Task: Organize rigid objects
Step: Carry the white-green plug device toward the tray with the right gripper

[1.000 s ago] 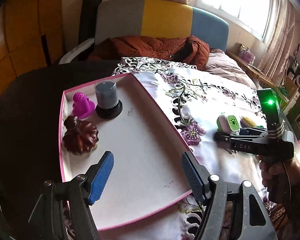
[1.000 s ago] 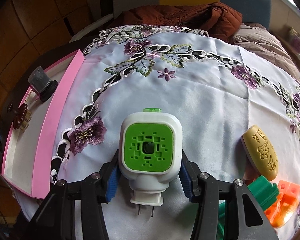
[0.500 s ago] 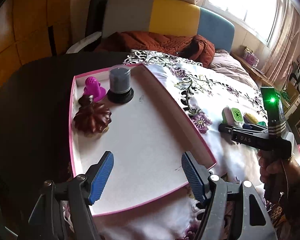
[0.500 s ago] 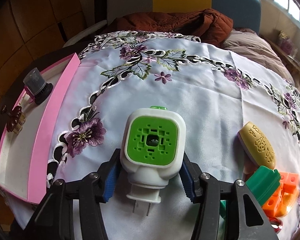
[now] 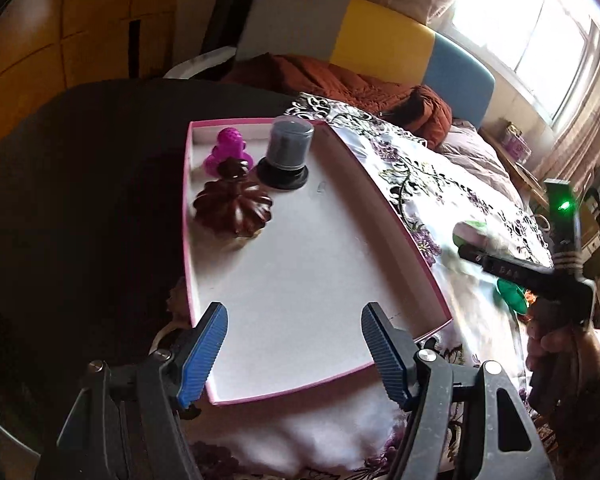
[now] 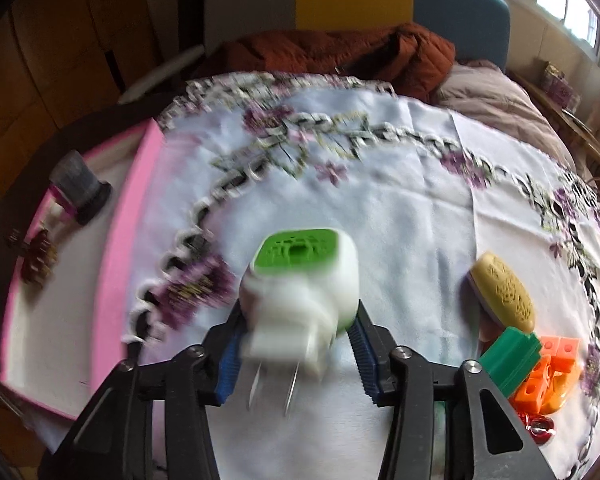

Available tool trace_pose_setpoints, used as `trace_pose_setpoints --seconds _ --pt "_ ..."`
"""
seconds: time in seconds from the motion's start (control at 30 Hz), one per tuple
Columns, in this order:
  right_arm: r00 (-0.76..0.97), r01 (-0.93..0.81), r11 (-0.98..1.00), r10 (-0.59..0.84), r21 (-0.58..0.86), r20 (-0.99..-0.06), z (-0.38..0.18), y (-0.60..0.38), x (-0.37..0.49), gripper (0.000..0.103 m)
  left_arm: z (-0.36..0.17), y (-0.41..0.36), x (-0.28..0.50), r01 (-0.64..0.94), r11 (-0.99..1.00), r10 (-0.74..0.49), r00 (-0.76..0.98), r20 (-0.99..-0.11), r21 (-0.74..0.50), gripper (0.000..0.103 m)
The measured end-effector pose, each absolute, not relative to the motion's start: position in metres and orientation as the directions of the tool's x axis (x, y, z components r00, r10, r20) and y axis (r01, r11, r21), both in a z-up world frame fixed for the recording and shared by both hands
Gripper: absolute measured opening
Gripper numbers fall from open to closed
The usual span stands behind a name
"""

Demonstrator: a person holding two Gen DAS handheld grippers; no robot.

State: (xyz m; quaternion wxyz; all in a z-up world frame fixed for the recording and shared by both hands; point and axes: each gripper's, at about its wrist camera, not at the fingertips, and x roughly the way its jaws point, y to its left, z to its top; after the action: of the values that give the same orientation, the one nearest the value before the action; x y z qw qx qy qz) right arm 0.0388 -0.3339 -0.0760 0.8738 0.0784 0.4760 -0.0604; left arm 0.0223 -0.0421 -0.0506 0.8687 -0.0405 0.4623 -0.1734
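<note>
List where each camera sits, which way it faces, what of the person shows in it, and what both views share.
Left wrist: on the left gripper, jaws open, looking down into the pink tray; the right gripper and the hand holding it show at right.
Right wrist: on the right gripper, looking down across the tablecloth; jaws just closing, pads pressing the green-and-white plug-in device. No hand shows.
Shared: tray, grey jar, device, tablecloth.

past my work i see an embroidered cloth [image 6: 400, 240] over the dark table [image 5: 80, 200], a rust-coloured jacket [image 6: 340, 56] heaped against a grey, yellow and blue headboard [image 5: 380, 44], a bright window [image 5: 540, 40], and wooden panels [image 5: 60, 20].
</note>
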Motion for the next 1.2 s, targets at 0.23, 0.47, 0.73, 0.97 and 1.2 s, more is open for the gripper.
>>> trace_pose_setpoints --seconds 0.23,0.47,0.73,0.97,1.2 --pt "0.584 0.061 0.995 0.030 0.081 -0.811 -0.044 -0.292 0.055 0.021 -0.051 -0.038 0.023 0.249 0.939 -0.336 0.511 -0.791 -0.238 0.070" --pt "0.529 0.130 0.983 0.041 0.129 -0.848 -0.065 -0.313 0.049 0.024 -0.051 -0.036 0.023 0.251 0.934 -0.351 0.509 -0.786 -0.254 0.070" --pt "0.582 0.113 0.980 0.067 0.162 -0.810 -0.053 -0.325 0.047 0.086 -0.052 -0.041 0.022 0.254 0.934 -0.351 0.501 -0.791 -0.253 0.070" --pt "0.522 0.254 0.932 0.092 0.257 -0.848 -0.073 -0.329 0.083 0.086 -0.053 -0.041 0.022 0.253 0.935 -0.345 0.499 -0.795 -0.247 0.070" --pt "0.492 0.272 0.941 0.044 0.202 -0.869 -0.089 -0.321 0.088 0.066 -0.054 -0.042 0.021 0.261 0.936 -0.340 0.503 -0.795 -0.236 0.070"
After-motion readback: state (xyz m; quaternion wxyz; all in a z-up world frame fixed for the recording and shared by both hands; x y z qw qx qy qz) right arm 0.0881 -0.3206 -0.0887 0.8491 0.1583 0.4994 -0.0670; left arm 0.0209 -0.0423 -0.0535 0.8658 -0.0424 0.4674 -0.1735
